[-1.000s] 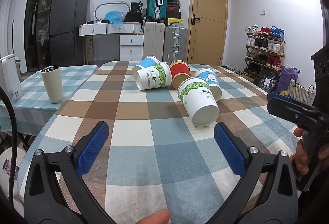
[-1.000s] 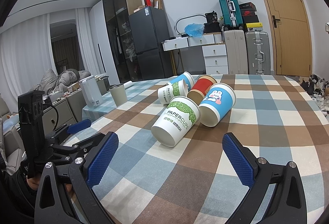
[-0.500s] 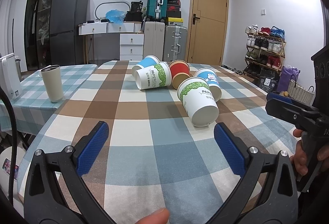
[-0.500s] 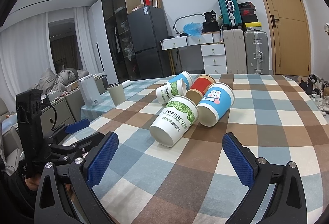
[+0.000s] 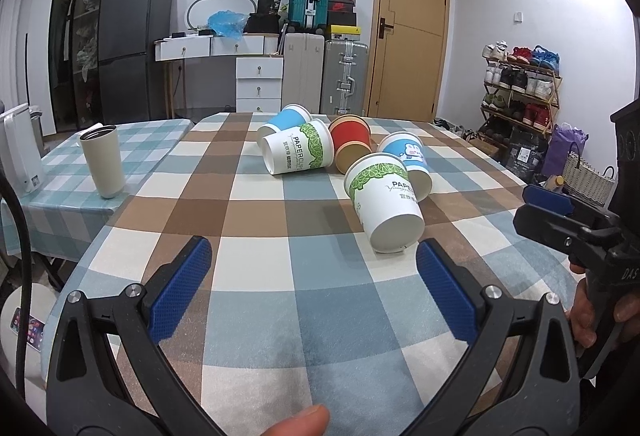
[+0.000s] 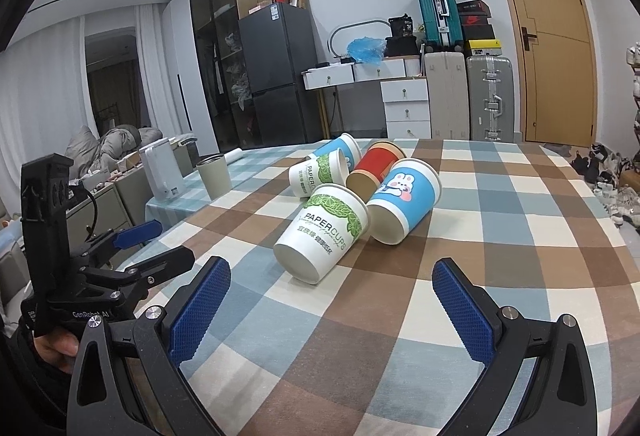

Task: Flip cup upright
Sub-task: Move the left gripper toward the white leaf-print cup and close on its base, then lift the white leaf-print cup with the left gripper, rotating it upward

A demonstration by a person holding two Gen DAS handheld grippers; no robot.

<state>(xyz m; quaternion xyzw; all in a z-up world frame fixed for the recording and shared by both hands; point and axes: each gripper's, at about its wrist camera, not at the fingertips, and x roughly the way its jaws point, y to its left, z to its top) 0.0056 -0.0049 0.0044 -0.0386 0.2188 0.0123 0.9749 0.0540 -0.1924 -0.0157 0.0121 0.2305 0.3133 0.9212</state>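
Observation:
Several paper cups lie on their sides in a cluster on the checked tablecloth (image 5: 256, 276). The nearest is a white cup with green leaves (image 5: 384, 203), its base toward me; it also shows in the right wrist view (image 6: 324, 236). Behind it lie a blue rabbit cup (image 5: 408, 159) (image 6: 404, 199), a red cup (image 5: 352, 143) (image 6: 376, 167), another white and green cup (image 5: 298, 151) (image 6: 318, 177) and a blue cup (image 5: 286, 117) (image 6: 340, 149). My left gripper (image 5: 314, 288) is open and empty, just short of the nearest cup. My right gripper (image 6: 332, 304) is open and empty, close before the same cup.
A beige tumbler (image 5: 103, 161) stands upright on a side table with a teal checked cloth (image 5: 52, 191), next to a white appliance (image 5: 18, 149). Suitcases, drawers and a fridge line the far wall. A shoe rack (image 5: 520, 87) stands at the right.
Both grippers have moved forward toward the cups; the nearest white and green cup looks closer in both views. The cups have not moved and both grippers stay open.

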